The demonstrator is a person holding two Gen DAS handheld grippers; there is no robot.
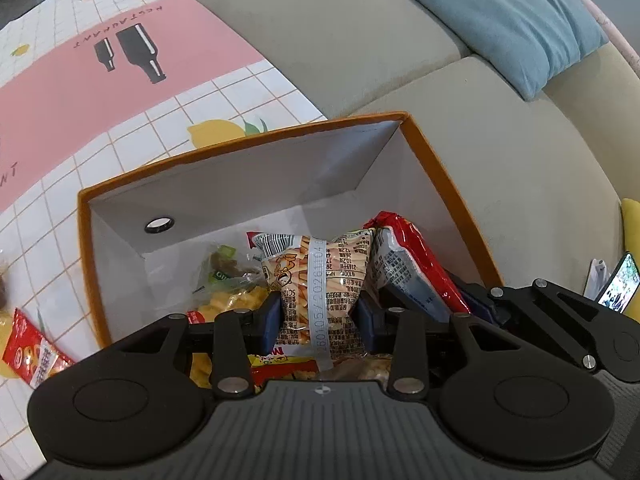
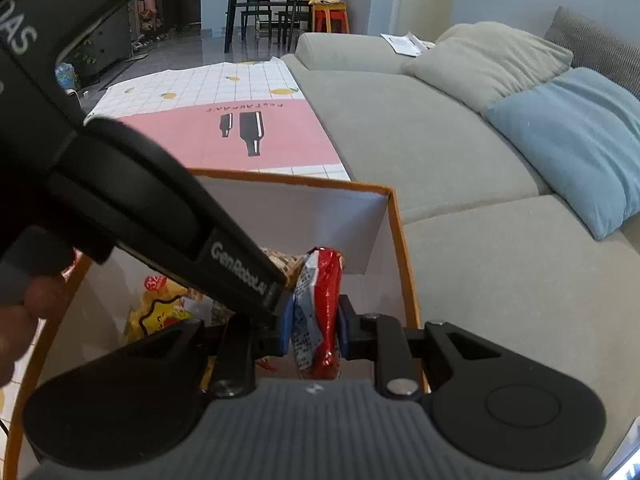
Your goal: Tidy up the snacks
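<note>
The box (image 1: 432, 152) is orange outside, white inside; the cloth (image 1: 248, 92) has a white grid with yellow lemons.

The box (image 1: 440, 168) sits on the worktop (image 1: 120, 168), sofa (image 1: 500, 160) at its 3 o'clock. Inside, the stick pack (image 1: 320, 280) stands left of the red pack (image 1: 416, 256); a loose packet (image 1: 32, 348) lies outside at 9 o'clock.
</note>
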